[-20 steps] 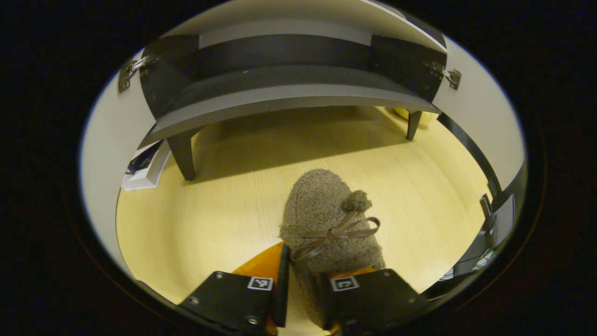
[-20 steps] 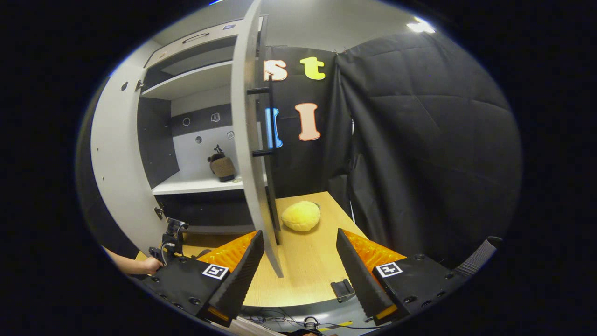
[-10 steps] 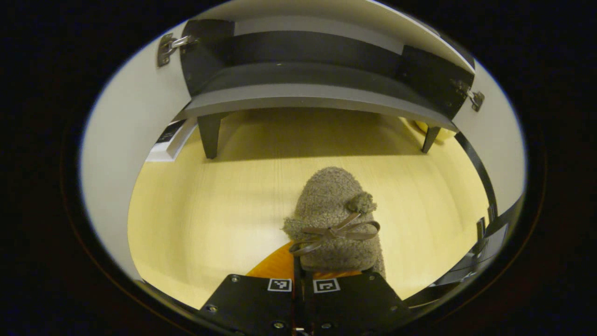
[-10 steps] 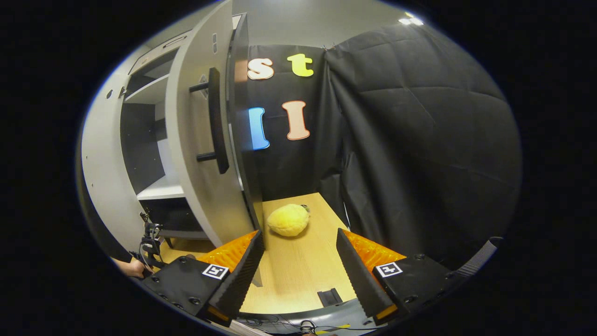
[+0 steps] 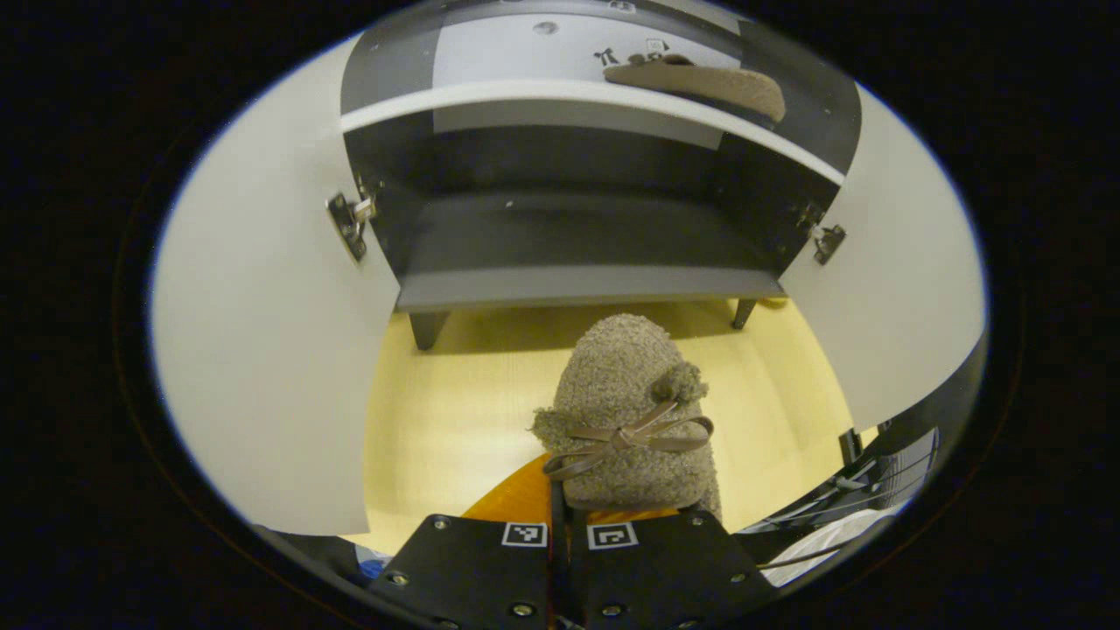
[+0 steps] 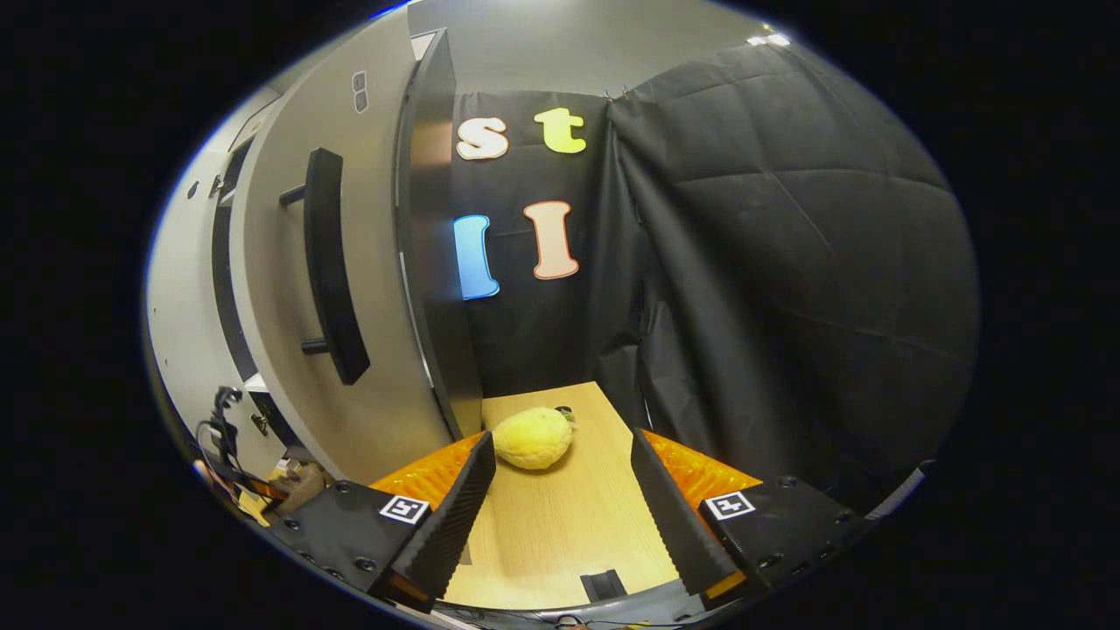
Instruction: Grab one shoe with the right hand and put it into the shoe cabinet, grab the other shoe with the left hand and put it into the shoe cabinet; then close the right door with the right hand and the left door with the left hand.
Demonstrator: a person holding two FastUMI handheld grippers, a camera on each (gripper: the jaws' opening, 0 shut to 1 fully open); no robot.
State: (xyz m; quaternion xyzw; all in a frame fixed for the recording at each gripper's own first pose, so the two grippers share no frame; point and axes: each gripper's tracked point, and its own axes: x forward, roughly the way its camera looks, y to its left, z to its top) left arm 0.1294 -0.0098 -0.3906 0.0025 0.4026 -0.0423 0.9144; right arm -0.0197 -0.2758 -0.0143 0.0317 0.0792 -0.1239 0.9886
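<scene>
A fuzzy taupe slipper (image 5: 626, 411) with a ribbon bow is pinched at its heel end by the left gripper (image 5: 567, 525), jaws nearly closed on it, toe pointed toward the open shoe cabinet (image 5: 582, 284). So two slippers can be counted: this one, plus a second slipper (image 5: 700, 80) already lying on the white shelf (image 5: 490, 93) up top. The right gripper (image 6: 560, 490) is spread wide with nothing held, just over the wooden floor (image 6: 560, 534) by a yellow plush (image 6: 532, 437), beside the right door (image 6: 350, 262) with its black handle (image 6: 331, 262).
</scene>
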